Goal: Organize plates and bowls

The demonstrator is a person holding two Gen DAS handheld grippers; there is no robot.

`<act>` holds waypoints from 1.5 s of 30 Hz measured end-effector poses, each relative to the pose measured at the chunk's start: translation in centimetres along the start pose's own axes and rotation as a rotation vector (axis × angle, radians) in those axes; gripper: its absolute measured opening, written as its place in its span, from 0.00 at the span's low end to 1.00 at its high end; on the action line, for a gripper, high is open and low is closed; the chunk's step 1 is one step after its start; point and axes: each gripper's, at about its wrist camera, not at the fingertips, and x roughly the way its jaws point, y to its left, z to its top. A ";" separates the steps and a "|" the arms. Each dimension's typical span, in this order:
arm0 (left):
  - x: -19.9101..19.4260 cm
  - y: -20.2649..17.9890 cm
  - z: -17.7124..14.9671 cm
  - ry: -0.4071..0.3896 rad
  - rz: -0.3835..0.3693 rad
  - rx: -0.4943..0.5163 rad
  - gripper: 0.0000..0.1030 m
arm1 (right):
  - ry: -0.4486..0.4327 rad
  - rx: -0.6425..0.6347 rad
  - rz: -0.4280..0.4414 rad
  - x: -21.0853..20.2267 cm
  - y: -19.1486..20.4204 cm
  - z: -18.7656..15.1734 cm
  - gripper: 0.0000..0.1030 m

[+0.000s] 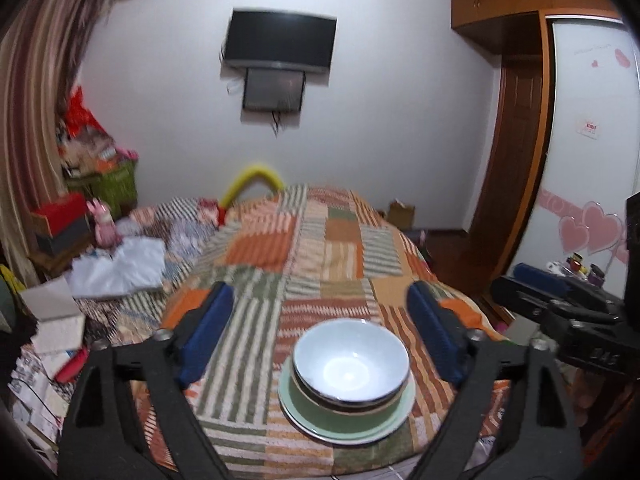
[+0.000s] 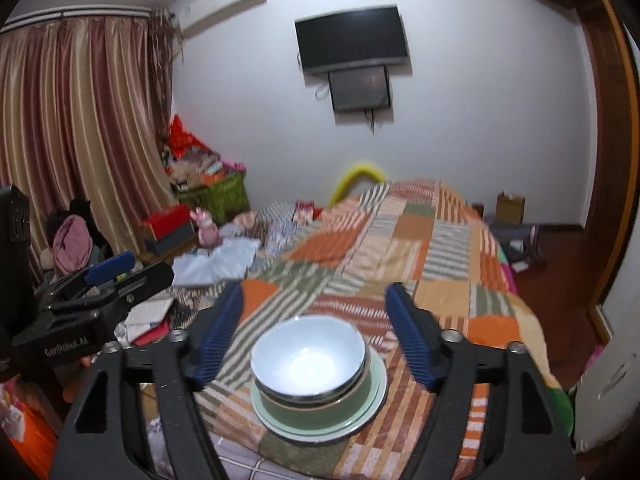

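1. A stack of dishes sits on the bed, on a patchwork bedspread [image 1: 312, 240] of orange, green and striped squares, near its closest edge.
2. At the bottom is a pale green plate [image 1: 406, 398]; on it stands a dark green bowl [image 1: 340, 406], and nested in that is a white bowl [image 1: 350, 358] with a dark rim. A further thin rim may lie between the two bowls, though the blur makes it hard to tell.
3. The left gripper [image 1: 320, 328] hangs above the stack with its blue pads wide apart and nothing between them; the pads touch no dish.
4. The right gripper [image 2: 314, 332] is likewise spread open and empty, its pads standing either side of the stack in its view, clear of the rims.
5. Each gripper shows at the edge of the other's view, the two side by side.
6. Beyond the bedspread, white cloth [image 2: 218, 260] and papers lie on the bed's left part.
7. A dark television [image 1: 280, 42] hangs on the far wall, and striped curtains [image 2: 80, 120] cover the left side.
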 end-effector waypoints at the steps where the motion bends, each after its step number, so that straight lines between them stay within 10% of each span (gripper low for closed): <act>1: -0.4 -0.1 0.1 -0.021 0.006 0.007 0.94 | -0.013 -0.005 -0.003 -0.2 0.1 0.1 0.78; 13: -2.7 -0.6 -0.1 -0.100 0.011 0.021 1.00 | -0.097 -0.009 -0.072 -1.0 0.3 -0.1 0.99; 45: -2.7 -0.8 -0.8 -0.097 -0.012 0.027 1.00 | -0.109 -0.023 -0.100 -2.0 0.4 -0.4 1.00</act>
